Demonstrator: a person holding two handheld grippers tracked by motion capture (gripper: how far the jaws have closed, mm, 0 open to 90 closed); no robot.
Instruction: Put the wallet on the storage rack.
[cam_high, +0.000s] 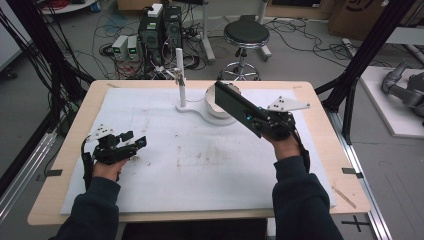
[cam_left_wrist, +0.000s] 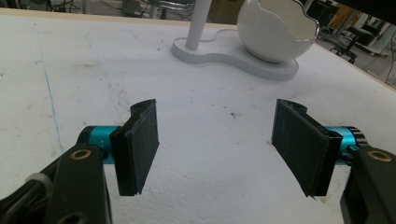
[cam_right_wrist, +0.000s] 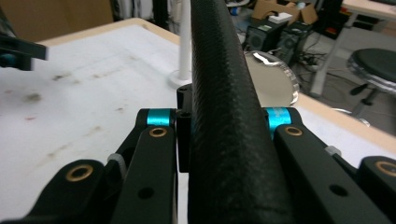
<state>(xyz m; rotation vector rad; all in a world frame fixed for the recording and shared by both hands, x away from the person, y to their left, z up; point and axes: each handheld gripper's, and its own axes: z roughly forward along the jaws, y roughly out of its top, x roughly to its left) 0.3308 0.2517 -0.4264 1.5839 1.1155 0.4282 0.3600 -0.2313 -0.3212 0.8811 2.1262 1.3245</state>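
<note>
A black case (cam_high: 231, 101) is clamped in the right gripper (cam_high: 257, 121) (raised near the table's far edge), while the left gripper (cam_high: 134, 145) is held wide, empty.

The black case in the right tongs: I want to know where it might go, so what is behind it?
Behind the black case stands a white egg-shaped bowl on a white base with an upright white post. The case covers part of the bowl, so its inside cannot be seen.
</note>
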